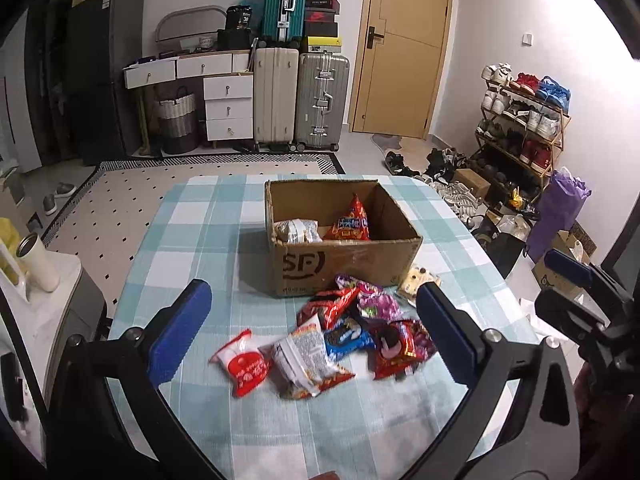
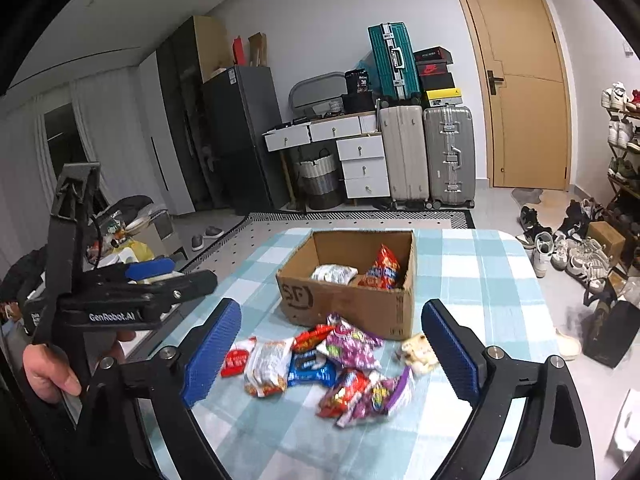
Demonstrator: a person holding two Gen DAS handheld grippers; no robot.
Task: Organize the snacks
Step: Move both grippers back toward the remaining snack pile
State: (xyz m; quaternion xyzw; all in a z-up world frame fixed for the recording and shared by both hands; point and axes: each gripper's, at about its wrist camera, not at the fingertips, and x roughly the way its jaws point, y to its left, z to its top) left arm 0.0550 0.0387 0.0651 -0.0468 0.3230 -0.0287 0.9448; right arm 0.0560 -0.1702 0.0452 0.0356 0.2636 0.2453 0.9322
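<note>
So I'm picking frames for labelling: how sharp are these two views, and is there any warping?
Left wrist view: the snack packets are slightly smeared, the cardboard box sharper; the door bows and the corners are black. Right wrist view: packets blurred more, box readable, curved walls, dark vignette. Lighting is even, with no harsh glare.

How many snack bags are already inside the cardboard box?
2. A pale bag lies at the left of the cardboard box, and a red triangular bag stands upright beside it on the right. More could be hidden behind the box's near wall.
</note>
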